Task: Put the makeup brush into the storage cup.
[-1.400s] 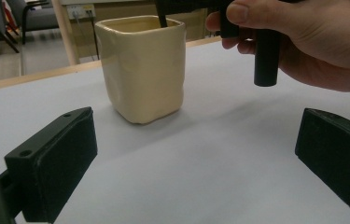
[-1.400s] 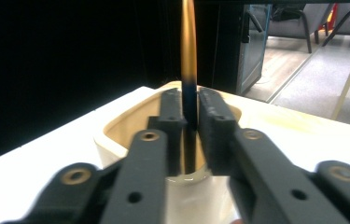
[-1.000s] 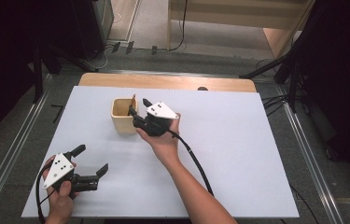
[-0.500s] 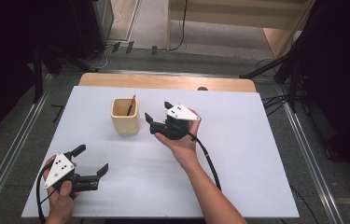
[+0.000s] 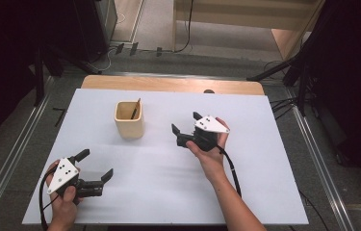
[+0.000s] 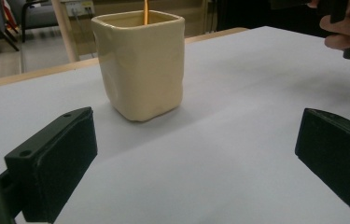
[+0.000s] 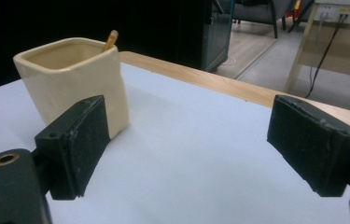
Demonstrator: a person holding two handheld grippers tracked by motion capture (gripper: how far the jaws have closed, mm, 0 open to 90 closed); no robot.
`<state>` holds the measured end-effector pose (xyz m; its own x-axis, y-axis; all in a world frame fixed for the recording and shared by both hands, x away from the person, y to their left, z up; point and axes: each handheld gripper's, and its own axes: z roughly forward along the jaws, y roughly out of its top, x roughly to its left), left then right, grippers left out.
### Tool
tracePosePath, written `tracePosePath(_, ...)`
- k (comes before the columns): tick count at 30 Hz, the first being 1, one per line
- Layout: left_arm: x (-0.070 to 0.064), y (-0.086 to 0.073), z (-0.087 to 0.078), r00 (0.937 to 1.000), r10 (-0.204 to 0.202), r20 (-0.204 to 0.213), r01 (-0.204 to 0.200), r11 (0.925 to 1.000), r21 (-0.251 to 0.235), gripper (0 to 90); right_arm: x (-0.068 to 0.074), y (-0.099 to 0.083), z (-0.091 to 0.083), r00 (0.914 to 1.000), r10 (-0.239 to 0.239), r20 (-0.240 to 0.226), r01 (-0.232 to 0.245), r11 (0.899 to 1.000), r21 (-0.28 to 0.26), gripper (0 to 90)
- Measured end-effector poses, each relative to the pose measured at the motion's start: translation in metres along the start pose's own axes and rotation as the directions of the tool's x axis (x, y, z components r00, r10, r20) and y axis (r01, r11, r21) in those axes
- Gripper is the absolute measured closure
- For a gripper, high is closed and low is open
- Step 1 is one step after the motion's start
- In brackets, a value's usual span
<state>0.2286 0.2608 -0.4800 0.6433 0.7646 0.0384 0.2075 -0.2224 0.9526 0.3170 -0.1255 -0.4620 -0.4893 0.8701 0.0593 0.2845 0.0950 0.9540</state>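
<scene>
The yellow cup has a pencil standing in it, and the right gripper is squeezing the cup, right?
Not quite. The right gripper is not squeezing the cup: the high view shows it apart from the cup, over bare table, and the right gripper view shows its jaws wide open with nothing between them. The pencil does stand in the cup.

Cream-yellow cup (image 5: 129, 120), white table (image 5: 159, 187) with a wooden far edge, black claw (image 5: 184, 123) jaws

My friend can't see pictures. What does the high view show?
A cream cup with a pencil in it stands on a white table. A person holds the open left gripper and open right gripper, both empty.
</scene>
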Motion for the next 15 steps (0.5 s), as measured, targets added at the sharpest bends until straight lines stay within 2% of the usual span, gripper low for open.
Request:
tracePosePath(8, -0.001, 0.000, 0.001, 1.0000, -0.004, 0.001, 0.004, 1.0000, 0.000, 0.0, -0.022, -0.014, -0.024, 0.9993, 0.013, 0.035, -0.014, 1.000, 0.012, 10.1)
tracePosePath(15, -0.002, -0.001, 0.002, 1.0000, -0.004, -0.001, 0.004, 1.0000, 0.005, 0.0, -0.035, -0.023, -0.042, 0.9987, 0.010, 0.051, -0.011, 1.000, 0.010, 9.8)
